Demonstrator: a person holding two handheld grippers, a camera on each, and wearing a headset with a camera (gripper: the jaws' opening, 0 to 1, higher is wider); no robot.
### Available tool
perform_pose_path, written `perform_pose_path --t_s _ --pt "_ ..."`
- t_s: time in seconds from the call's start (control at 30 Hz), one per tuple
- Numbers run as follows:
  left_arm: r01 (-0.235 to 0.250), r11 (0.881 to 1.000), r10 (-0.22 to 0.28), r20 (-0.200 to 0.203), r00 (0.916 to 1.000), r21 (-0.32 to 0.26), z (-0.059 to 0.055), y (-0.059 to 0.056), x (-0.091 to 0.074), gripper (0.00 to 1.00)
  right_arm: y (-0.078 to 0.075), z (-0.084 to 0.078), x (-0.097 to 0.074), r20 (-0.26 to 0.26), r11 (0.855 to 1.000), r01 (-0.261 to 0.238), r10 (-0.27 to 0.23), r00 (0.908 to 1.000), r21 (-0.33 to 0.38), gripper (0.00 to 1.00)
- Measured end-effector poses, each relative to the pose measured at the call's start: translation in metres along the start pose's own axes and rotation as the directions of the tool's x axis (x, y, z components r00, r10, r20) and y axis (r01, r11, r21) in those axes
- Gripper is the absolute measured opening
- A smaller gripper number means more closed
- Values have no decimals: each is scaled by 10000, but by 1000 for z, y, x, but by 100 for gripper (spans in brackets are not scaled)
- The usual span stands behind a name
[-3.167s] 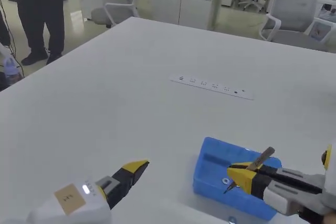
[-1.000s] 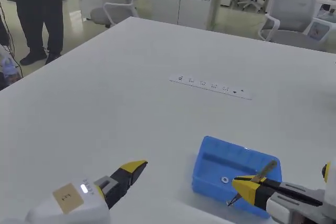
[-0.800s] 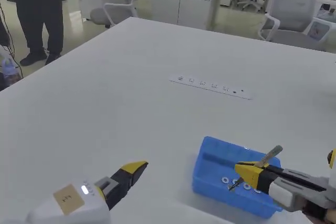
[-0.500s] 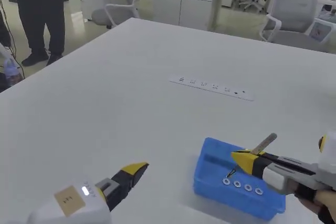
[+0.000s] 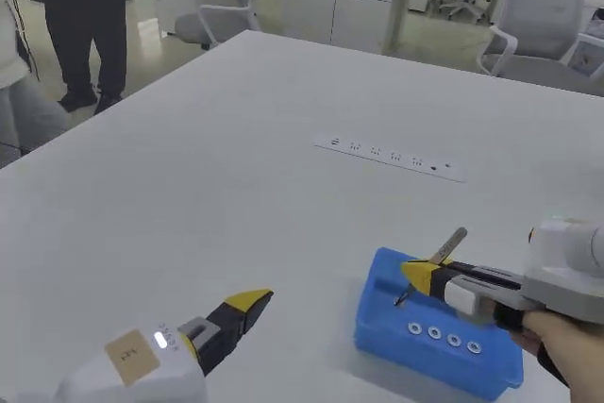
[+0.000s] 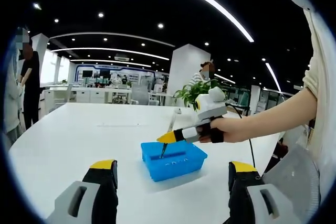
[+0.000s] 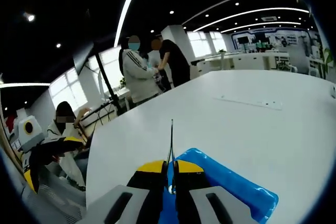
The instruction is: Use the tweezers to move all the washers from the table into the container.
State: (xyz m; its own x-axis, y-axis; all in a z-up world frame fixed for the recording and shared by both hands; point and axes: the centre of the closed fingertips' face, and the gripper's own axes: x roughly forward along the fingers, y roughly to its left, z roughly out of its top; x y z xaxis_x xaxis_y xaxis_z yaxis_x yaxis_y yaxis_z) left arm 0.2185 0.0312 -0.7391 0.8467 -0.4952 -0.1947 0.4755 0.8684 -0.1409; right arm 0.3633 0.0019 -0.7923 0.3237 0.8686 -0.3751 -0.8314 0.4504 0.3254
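Observation:
A blue container (image 5: 371,329) stands at the table's near right, with several small washers (image 5: 444,335) in a row on its floor. My right gripper (image 5: 416,274) hovers over the container's far left part, shut on thin metal tweezers (image 5: 448,243) whose tips point down into it. In the right gripper view the tweezers (image 7: 171,140) stick out from between the closed jaws above the container (image 7: 231,181). My left gripper (image 5: 251,301) rests low at the near left, apart from the container. Its jaws stand wide apart in the left gripper view, where the left gripper (image 6: 173,166) faces the container (image 6: 169,170) and the right gripper (image 6: 169,137).
A white power strip (image 5: 389,156) is set into the table's middle, beyond the container. Office chairs (image 5: 219,7) and desks stand past the far edge. A person (image 5: 87,16) stands at the far left on the floor. The table surface is white and broad.
My right gripper has lifted with the tweezers and shifted toward the container's far side, so the row of washers inside now shows. The left gripper has stayed put.

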Motion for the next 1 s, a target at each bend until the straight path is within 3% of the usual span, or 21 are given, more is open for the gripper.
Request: perform_pose_path --t_s 0.13,0.43,0.7,1.0 --pt "-19 10000 19 -56 10000 55 -1 0 0 89 -8 -10 6 -366 9998 172 -173 9992 -26 3" --pt "-49 10000 50 -243 9997 72 -4 1 2 89 -15 -20 15 -673 9999 148 -152 9976 -63 3" --pt "-51 10000 50 -357 9993 -19 -6 2 3 89 -20 -30 22 -1162 9973 103 -187 9930 -726 3" --pt "27 10000 -30 -359 9993 -84 -7 -1 2 89 -20 -29 21 -1208 9897 -129 -44 9927 -1427 4"
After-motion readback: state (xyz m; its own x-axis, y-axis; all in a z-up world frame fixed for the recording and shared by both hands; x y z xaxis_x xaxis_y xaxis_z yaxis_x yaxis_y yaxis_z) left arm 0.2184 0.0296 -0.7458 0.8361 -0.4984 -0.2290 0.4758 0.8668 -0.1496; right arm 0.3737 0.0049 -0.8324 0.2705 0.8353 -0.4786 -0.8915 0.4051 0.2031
